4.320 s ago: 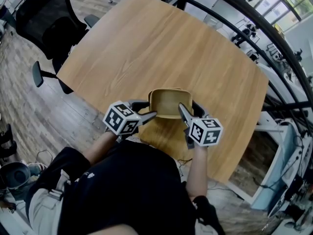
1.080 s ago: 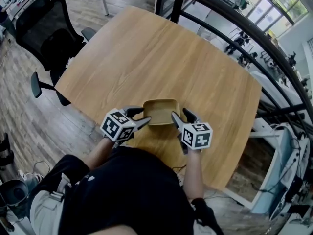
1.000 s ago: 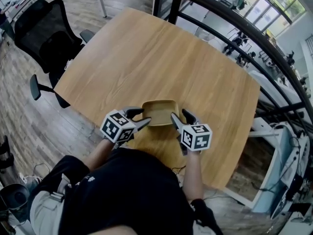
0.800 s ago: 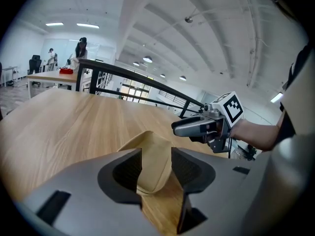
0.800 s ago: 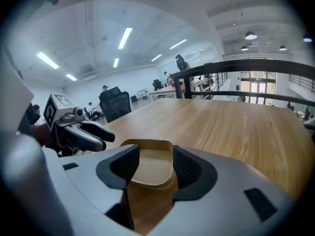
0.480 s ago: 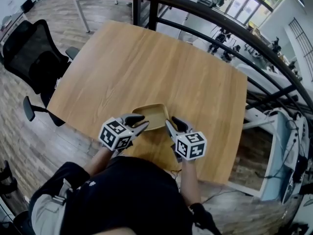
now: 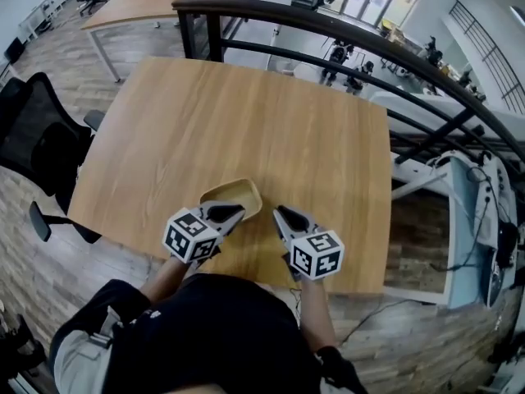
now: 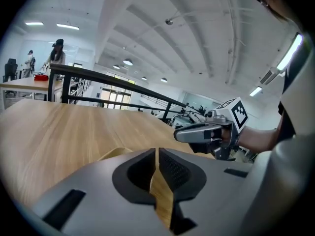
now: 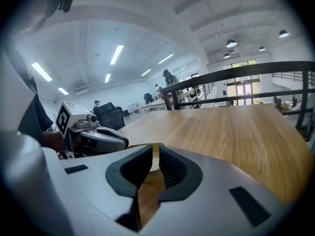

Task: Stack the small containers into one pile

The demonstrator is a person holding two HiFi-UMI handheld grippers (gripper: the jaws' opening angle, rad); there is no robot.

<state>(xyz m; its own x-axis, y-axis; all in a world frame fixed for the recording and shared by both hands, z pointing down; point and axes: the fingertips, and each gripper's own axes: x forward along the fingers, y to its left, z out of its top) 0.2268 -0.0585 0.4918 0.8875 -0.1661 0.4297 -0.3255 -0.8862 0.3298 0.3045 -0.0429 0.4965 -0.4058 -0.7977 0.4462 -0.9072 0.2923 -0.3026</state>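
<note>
As both jaws have just closed, empty, left gripper, right gripper, tan containers

the person wears a black top and pale grey trousers. the left claw and right claw have smooth grey shells with black ribbed pads. dark rectangular slots are cut into each shell beside the pads. each carries a white cube printed with black square markers.
</note>
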